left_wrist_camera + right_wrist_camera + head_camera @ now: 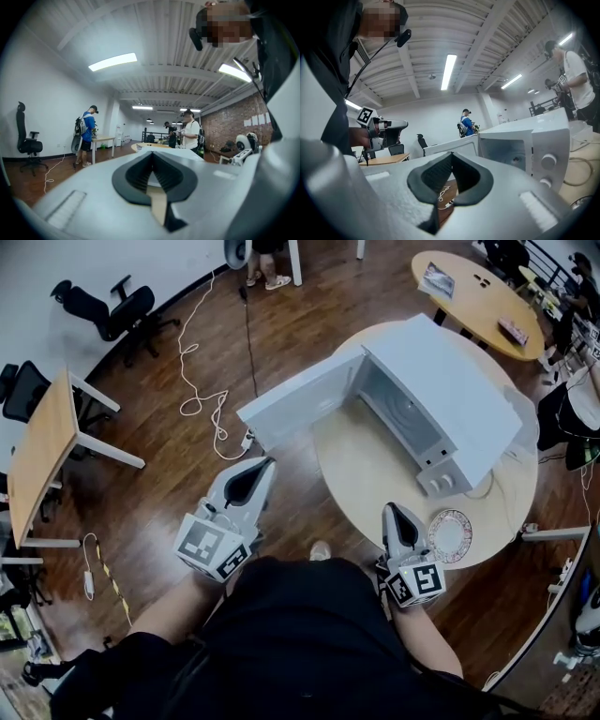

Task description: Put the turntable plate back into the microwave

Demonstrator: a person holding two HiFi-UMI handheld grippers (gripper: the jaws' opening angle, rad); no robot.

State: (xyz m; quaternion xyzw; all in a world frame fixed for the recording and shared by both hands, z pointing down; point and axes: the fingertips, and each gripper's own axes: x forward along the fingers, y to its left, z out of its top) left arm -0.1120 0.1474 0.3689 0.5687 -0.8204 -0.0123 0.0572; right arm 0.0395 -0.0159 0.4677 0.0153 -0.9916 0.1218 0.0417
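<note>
The white microwave stands on the round pale table with its door swung open to the left and its cavity empty. A patterned turntable plate lies flat on the table, in front of the microwave's control knobs. My right gripper hovers at the table's near edge, just left of the plate, shut and holding nothing. My left gripper hangs over the floor below the open door, also shut and holding nothing. In the right gripper view the microwave shows ahead of the closed jaws.
A white cable snakes over the wooden floor left of the table. A desk and office chairs stand at the left, an oval table at the back right. Other people stand farther off in the room.
</note>
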